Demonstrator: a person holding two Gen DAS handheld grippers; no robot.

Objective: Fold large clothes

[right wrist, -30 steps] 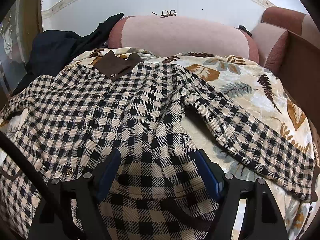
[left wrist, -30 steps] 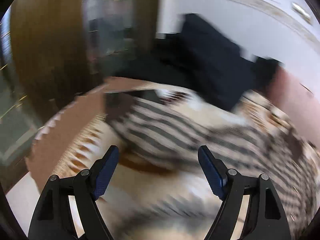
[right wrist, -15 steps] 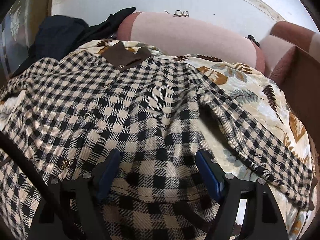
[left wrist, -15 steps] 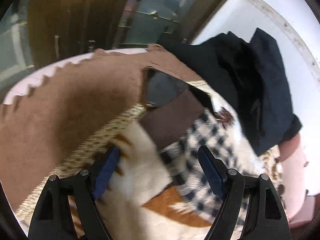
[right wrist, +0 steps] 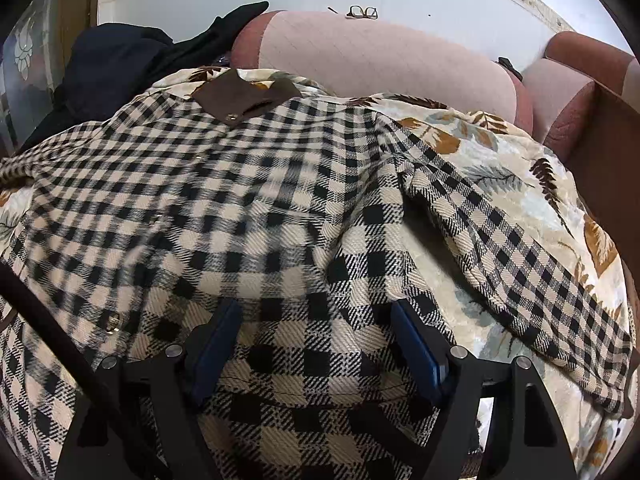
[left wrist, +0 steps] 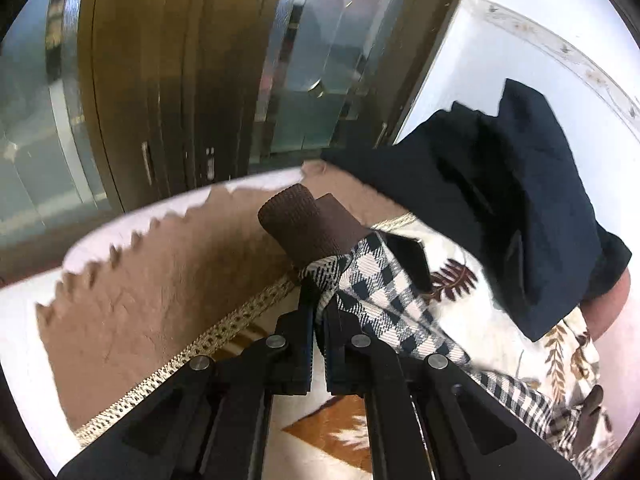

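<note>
Left claw (left wrist: pixel 319 300) pinches checked sleeve (left wrist: pixel 376 280) near cuff (left wrist: pixel 304 222).

Checked coat (right wrist: pixel 248 216) blankets most of the leaf-print cover (right wrist: pixel 516 168), leaving bare cover only along the right side and in the gap between coat body and right sleeve (right wrist: pixel 532 268) — the one open lane near the right gripper (right wrist: pixel 316 344), whose fingers stand spread over the hem. A pink bolster (right wrist: pixel 380 60) walls off the back. To the left, a dark garment heap (left wrist: pixel 500 204) and the wooden door frame (left wrist: pixel 160 80) crowd the left gripper (left wrist: pixel 318 304), clamped on the sleeve end.
</note>
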